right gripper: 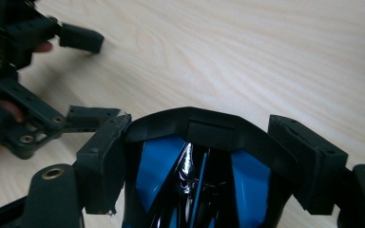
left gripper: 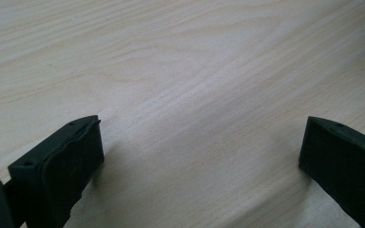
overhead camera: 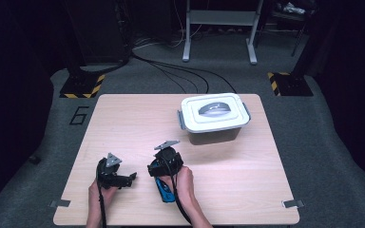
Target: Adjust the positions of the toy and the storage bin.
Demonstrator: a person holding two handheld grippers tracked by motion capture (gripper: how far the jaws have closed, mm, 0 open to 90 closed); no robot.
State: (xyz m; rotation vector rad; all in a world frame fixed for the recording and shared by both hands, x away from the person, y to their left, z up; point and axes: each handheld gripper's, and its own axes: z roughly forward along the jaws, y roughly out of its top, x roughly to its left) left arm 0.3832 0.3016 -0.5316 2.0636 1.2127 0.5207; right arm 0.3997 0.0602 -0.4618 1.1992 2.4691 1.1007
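Right claw [right gripper: 197,156] holds the blue-black object [right gripper: 195,180] between its jaws; left claw [left gripper: 199,156] is wide, empty. Loosen, and it drops on the counter [overhead camera: 138,123].

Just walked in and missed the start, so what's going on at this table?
A person works at a wooden table with a gripper in each hand. The right gripper has its jaws around a blue-and-black object, low over the near part of the table. The left gripper is open with nothing between its jaws, resting close beside it. A white box with its lid on sits farther back, untouched.
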